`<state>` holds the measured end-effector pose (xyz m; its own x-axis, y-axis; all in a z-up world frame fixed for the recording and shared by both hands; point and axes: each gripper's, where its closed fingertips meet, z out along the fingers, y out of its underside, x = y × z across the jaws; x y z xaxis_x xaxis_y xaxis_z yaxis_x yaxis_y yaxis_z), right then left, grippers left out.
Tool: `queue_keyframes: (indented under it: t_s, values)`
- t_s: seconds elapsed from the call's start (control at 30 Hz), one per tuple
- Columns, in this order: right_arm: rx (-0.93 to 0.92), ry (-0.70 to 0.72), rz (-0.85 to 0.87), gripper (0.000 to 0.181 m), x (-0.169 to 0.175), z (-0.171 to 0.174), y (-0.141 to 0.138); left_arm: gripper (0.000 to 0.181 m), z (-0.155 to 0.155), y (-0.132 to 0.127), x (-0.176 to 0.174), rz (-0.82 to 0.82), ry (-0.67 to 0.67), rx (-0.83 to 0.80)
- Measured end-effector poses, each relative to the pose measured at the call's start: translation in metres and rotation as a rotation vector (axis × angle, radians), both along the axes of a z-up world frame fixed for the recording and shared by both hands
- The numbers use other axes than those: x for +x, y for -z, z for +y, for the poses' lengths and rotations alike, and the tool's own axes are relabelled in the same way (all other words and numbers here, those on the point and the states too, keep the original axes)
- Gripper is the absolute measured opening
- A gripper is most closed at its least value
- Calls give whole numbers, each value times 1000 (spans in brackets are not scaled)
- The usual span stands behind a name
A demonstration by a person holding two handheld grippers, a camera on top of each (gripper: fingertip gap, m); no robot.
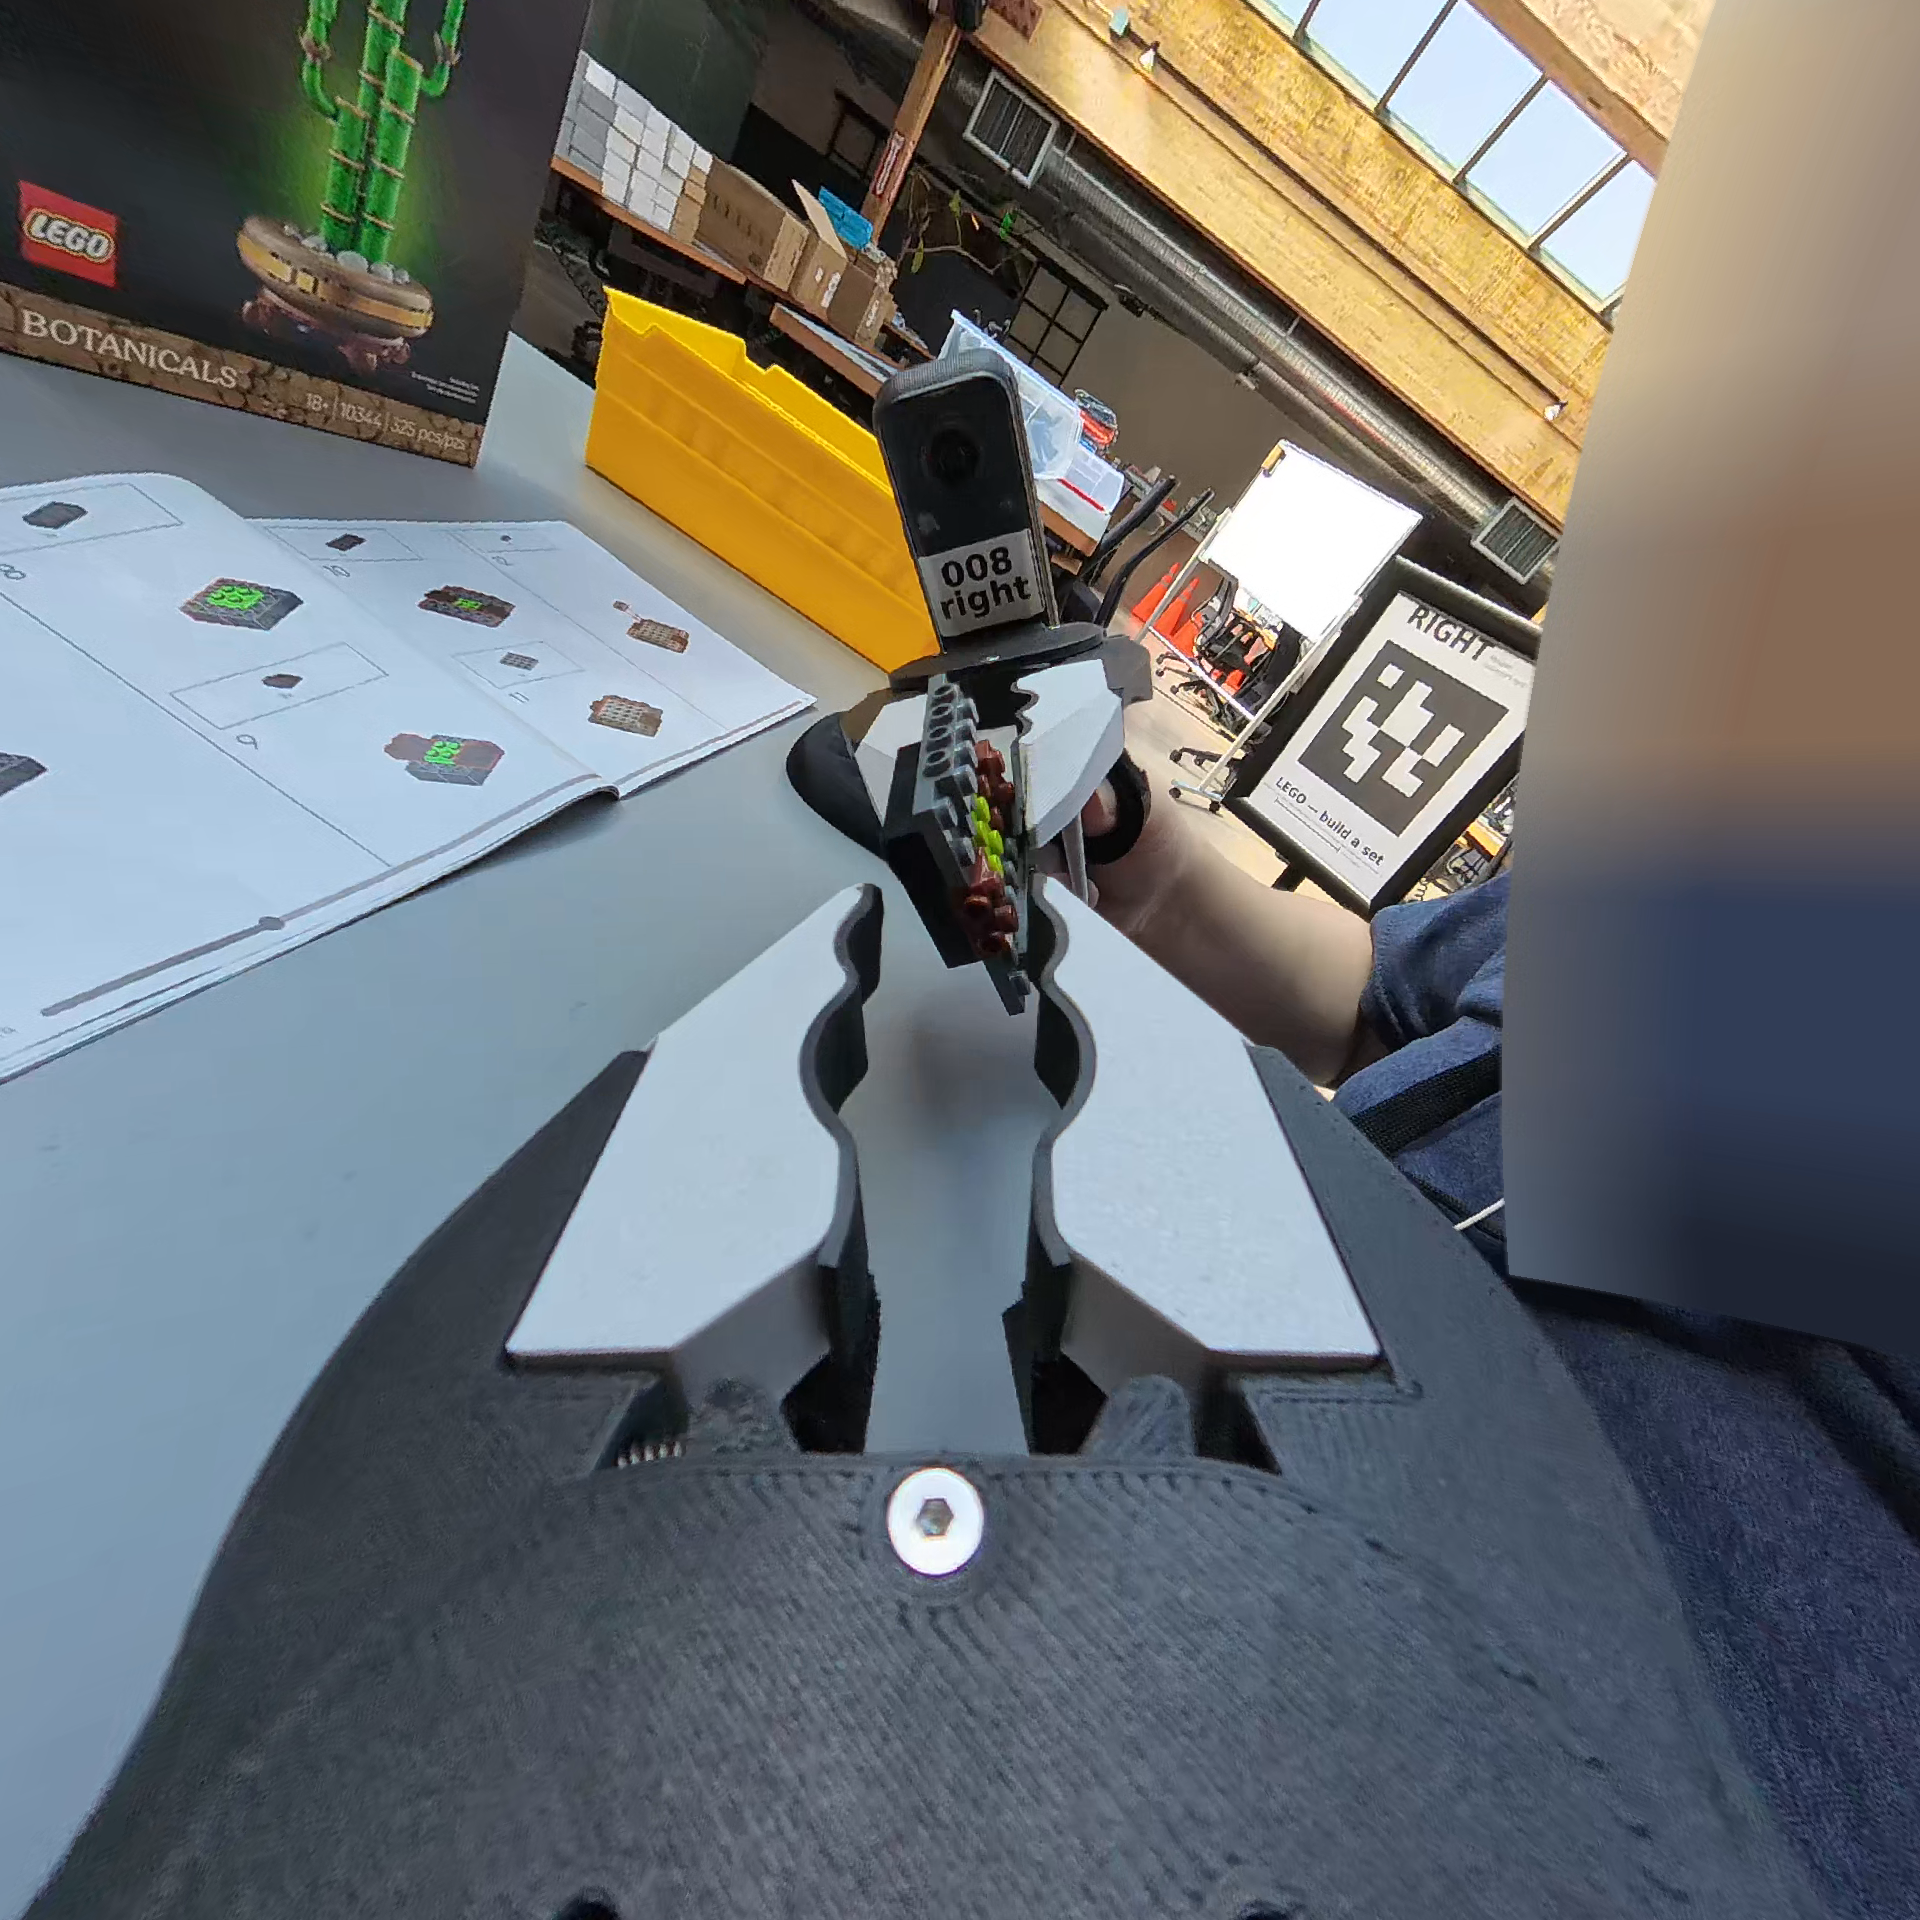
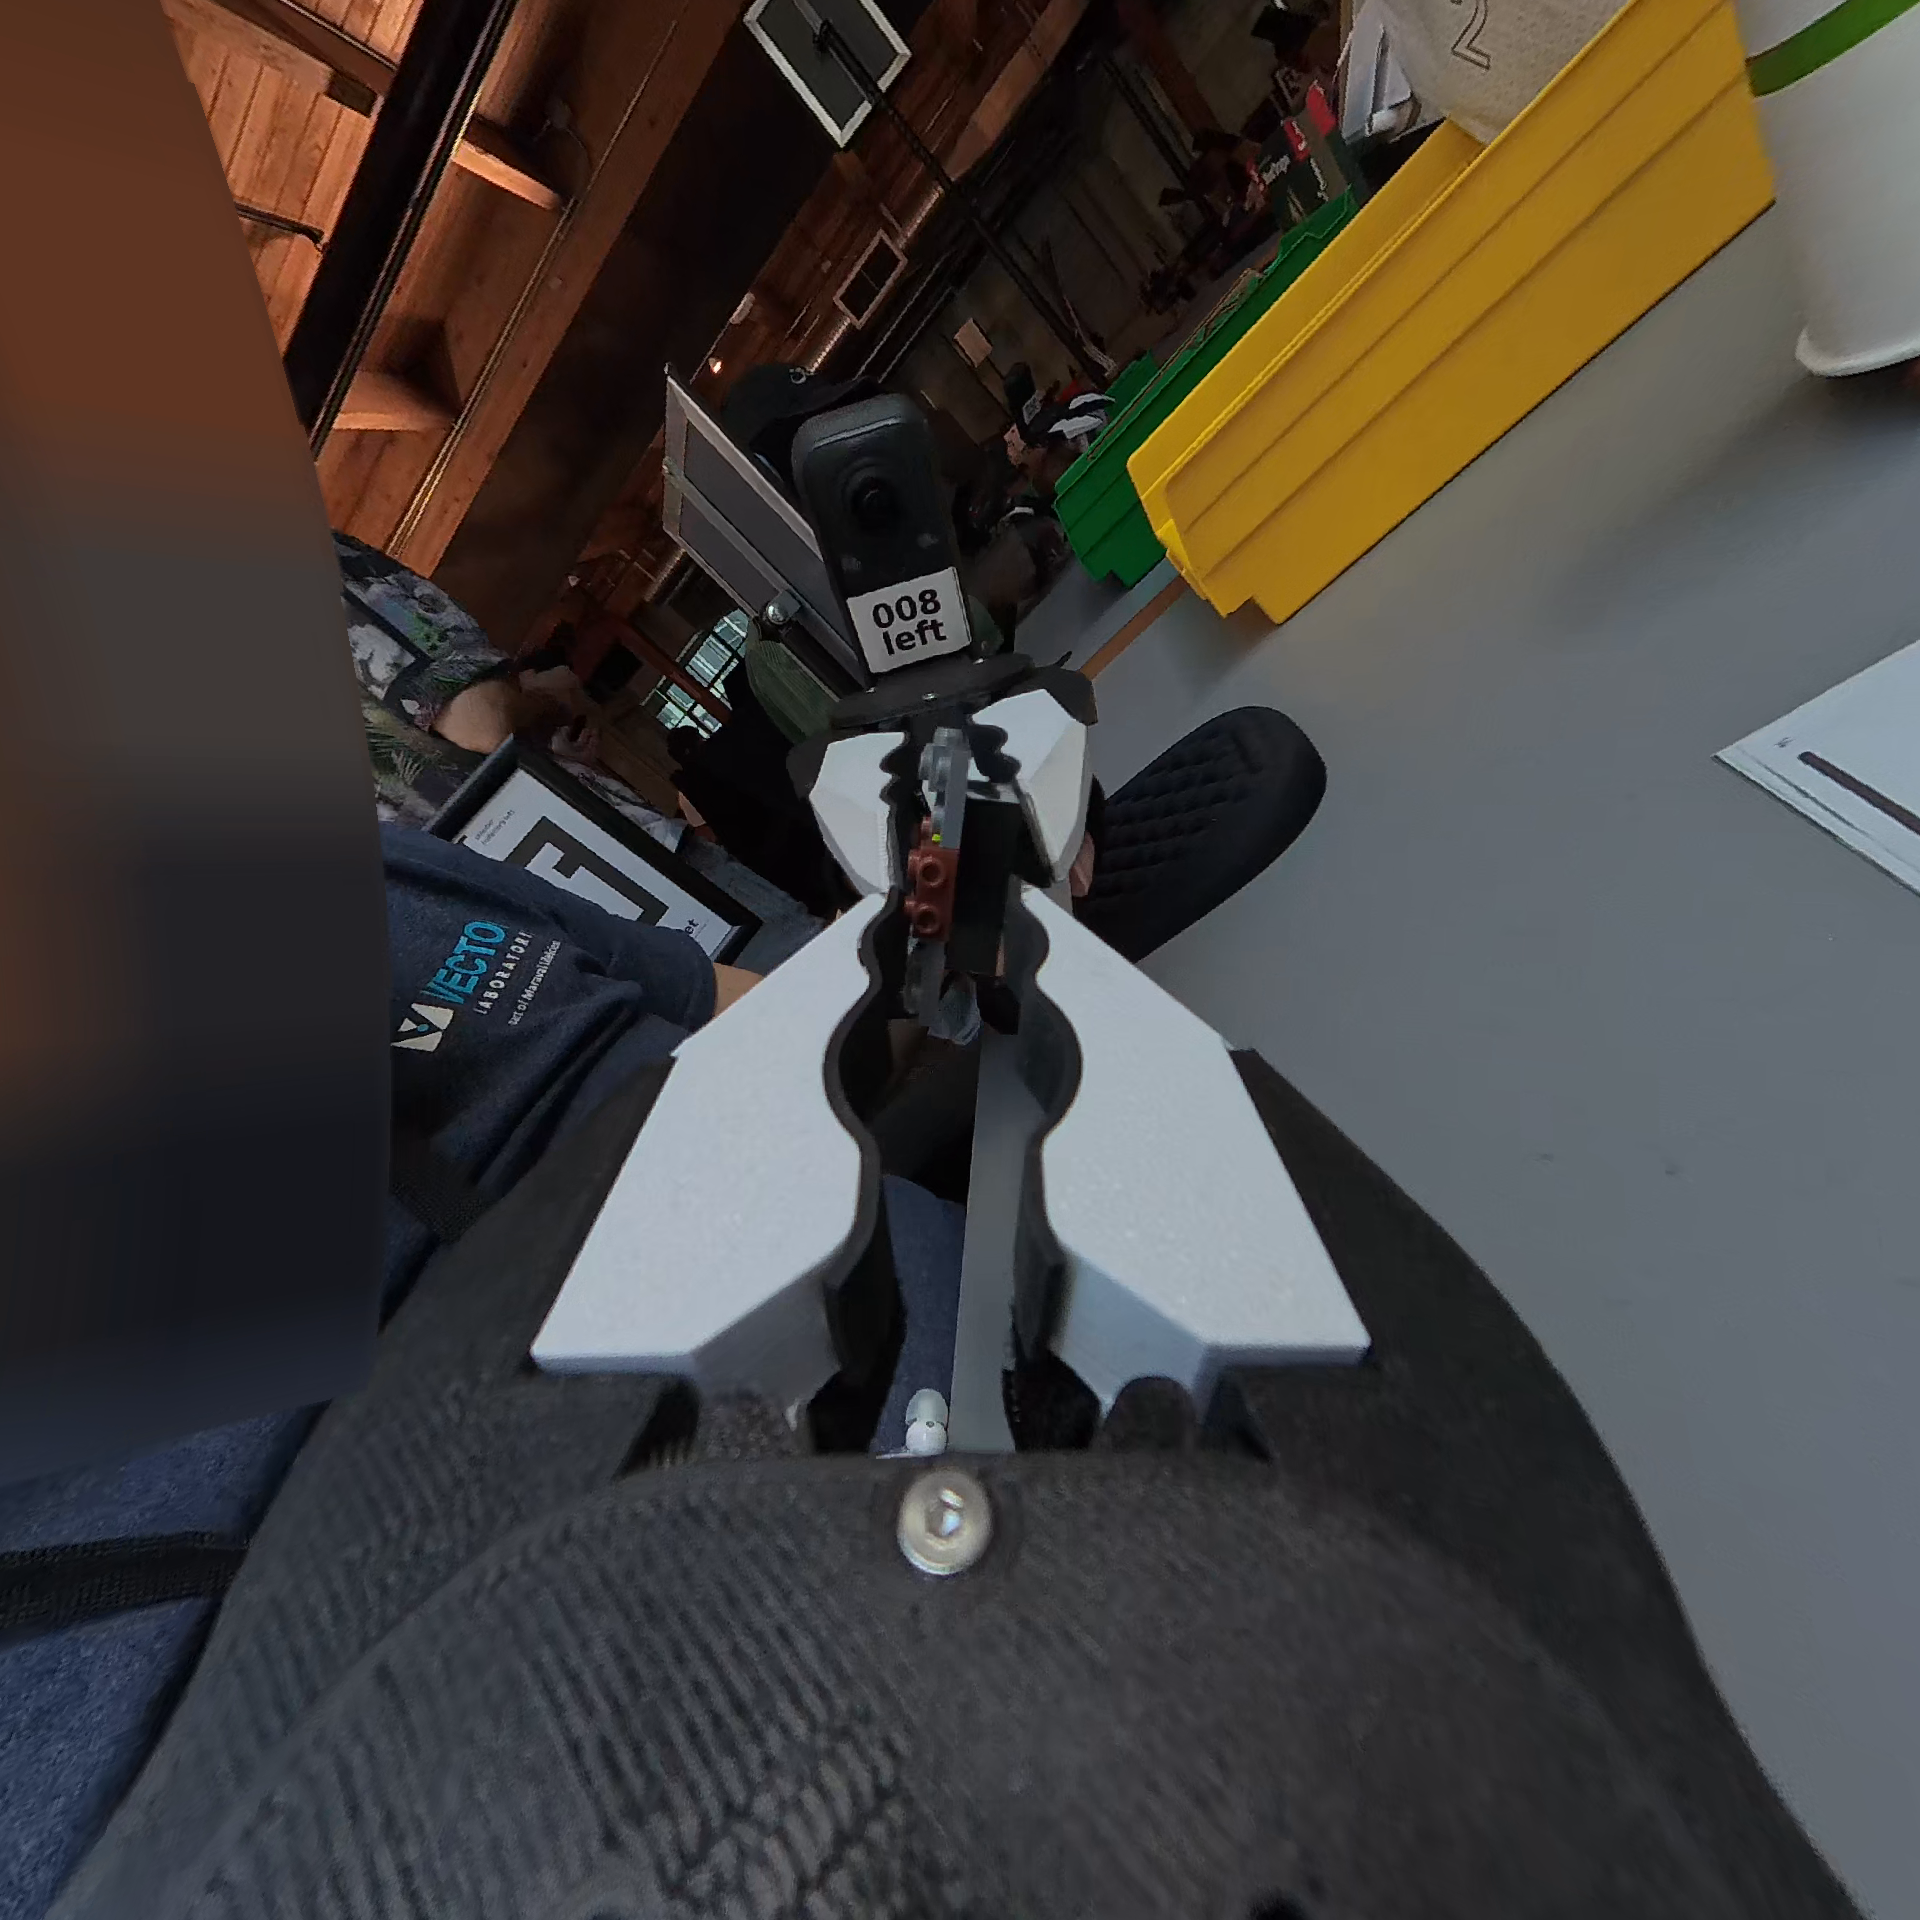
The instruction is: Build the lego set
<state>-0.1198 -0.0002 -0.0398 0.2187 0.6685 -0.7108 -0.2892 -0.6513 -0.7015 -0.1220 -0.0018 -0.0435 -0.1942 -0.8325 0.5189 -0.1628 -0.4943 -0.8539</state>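
A small Lego assembly (image 1: 971, 831), a grey plate with brown and lime-green pieces on a black base, is held in the air above the grey table's (image 1: 208, 1247) front edge. My right gripper (image 1: 982, 810) faces the left camera and is shut on the assembly's upper part. My left gripper (image 1: 956, 914) is open, its fingertips on either side of the assembly's lower end, with the right fingertip (image 1: 1051, 935) close to it. In the right wrist view the assembly (image 2: 930, 883) sits between my right gripper's (image 2: 951, 935) tips, with the left gripper (image 2: 951, 774) just beyond.
An open instruction booklet (image 1: 312, 675) lies on the table to the left, with the Lego box (image 1: 260, 208) behind it. A yellow bin (image 1: 727, 457) stands at the back, beside a green bin (image 2: 1143, 468). A person's torso in a navy shirt (image 2: 499, 1039) and a framed sign (image 1: 1392, 748) are close by. Only a small space, under 4 cm, lies between the two pairs of fingers.
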Motion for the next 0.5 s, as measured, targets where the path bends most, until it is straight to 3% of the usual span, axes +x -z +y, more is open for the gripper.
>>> queue_keyframes:
  t_s: [0.5]
  values:
    - [-18, 7, -108, 17, 2, 5, 16, 16, 3, 14, 5, 59, 7, -89]
